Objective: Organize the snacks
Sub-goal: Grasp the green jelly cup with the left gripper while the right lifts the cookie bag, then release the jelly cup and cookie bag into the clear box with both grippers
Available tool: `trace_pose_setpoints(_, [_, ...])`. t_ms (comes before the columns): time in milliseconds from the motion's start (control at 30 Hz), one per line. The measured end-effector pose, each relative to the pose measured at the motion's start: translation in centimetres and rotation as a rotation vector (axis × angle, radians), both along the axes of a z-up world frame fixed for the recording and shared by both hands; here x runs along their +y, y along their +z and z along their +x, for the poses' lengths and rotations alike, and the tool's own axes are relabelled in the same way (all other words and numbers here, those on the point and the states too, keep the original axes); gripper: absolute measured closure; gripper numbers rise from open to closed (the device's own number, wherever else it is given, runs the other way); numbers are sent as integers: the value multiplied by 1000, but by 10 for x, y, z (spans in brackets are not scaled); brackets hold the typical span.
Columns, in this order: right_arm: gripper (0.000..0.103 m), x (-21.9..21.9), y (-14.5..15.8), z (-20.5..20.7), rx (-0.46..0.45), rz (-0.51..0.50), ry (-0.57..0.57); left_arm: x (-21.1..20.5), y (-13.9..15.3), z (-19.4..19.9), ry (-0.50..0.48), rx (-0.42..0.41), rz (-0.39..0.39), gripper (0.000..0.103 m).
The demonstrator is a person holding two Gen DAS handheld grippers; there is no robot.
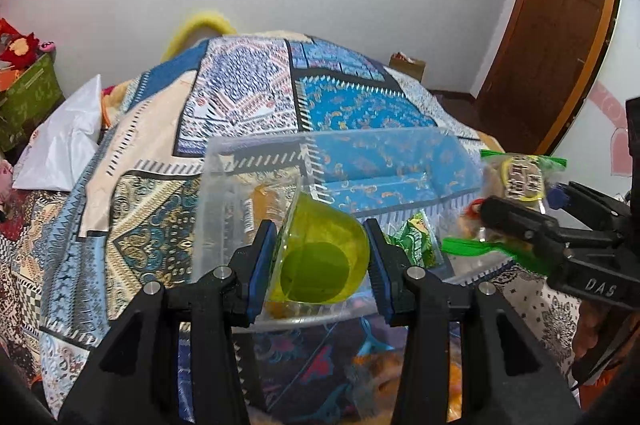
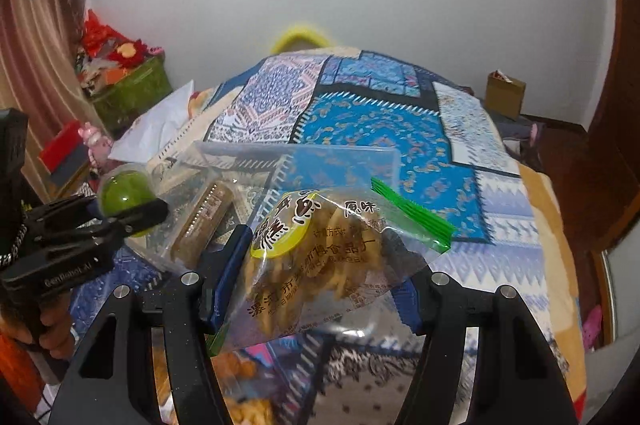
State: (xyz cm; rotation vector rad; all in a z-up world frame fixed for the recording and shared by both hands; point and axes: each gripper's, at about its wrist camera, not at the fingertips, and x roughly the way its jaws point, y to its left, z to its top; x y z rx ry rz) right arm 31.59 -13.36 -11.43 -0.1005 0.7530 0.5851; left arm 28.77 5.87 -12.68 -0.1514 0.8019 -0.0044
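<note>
The left gripper (image 1: 320,257) holds a translucent green plastic jelly cup (image 1: 320,261) — its blue-padded fingers (image 1: 258,265) pinch the cup's sides above the near edge of a clear rectangular plastic container (image 1: 248,161). The right gripper (image 2: 316,285) pinches a clear green-striped bag of fried snacks (image 2: 320,257) at the container's right side. A small green wrapped snack (image 1: 416,245) lies inside. The container rests on a bed under a blue patterned bedspread (image 1: 248,89).
</note>
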Motion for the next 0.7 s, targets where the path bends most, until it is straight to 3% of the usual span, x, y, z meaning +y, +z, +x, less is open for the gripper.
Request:
trace_pose_setpoints(167, [42,14,-14,15,25,-48,21,-8,-16,19,-20,39,26,60])
trace_pose_setpoints(467, [43,23,-32,18,63,-98,53,-11,-38,34,-30,115,7,59])
trace_pose_setpoints(567, [43,24,-32,14,59,-114,59,-12,-36,32,-24,97,9,57])
trace_pose_setpoints(600, [42,25,-32,15,60,-116,59,-12,-33,31,-41,91,-7,49])
trace_pose_setpoints(633, [42,24,-31,15,62,-119,57,-13,-29,29,-46,82,-14,48])
trace_pose_setpoints(700, [41,23,-29,13,65,-118,54,-16,-22,25,-42,61,24,48])
